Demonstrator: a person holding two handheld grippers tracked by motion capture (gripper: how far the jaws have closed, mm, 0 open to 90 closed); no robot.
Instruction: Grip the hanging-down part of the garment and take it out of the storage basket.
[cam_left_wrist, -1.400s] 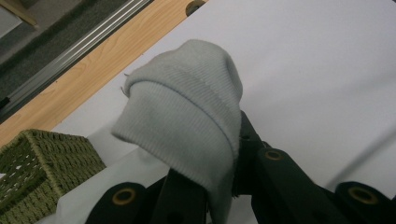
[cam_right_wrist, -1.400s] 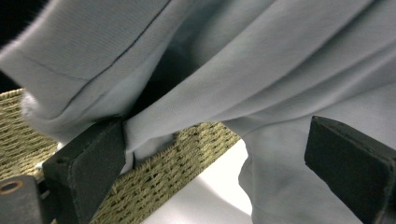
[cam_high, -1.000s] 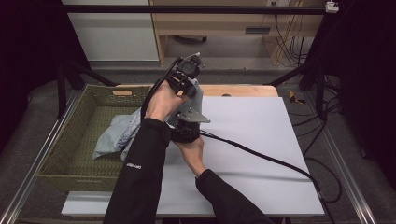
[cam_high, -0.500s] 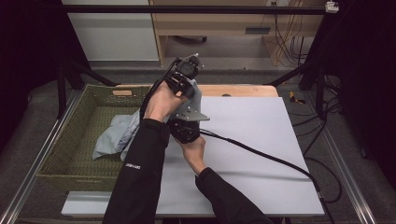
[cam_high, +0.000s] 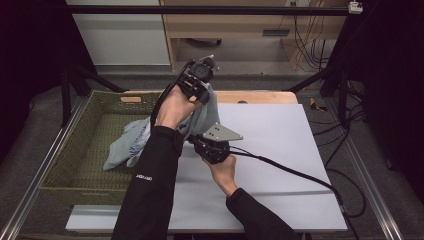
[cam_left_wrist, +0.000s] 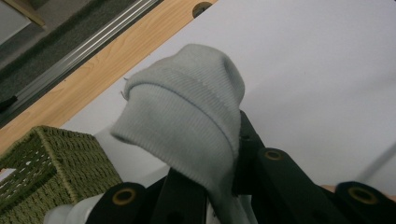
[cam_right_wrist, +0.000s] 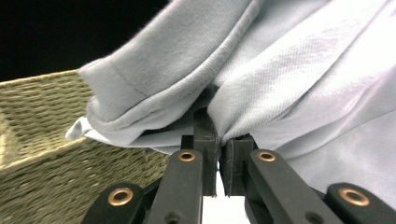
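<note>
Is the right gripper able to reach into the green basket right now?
Probably not yet. The right gripper is shut on the grey garment, which hangs between it and the basket, and the left gripper grips the same cloth higher up. It would likely need to let go first.

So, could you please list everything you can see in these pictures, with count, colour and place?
Pale grey-blue fabric garment: one, hanging from the basket over onto the table, pinched by both grippers.
Green woven wicker basket: one, olive green, at the table's left side.
White table top: one, white with a light wood strip along its far edge.
Black frame poles: several, black, around the table.
Wooden shelf unit: one, light wood, on the floor beyond the table.
Left gripper: one, black, raised over the table's far edge, shut on the garment's ribbed edge.
Right gripper: one, black, below the left, shut on a fold.
Black sleeves: two, entering from the bottom.
</note>
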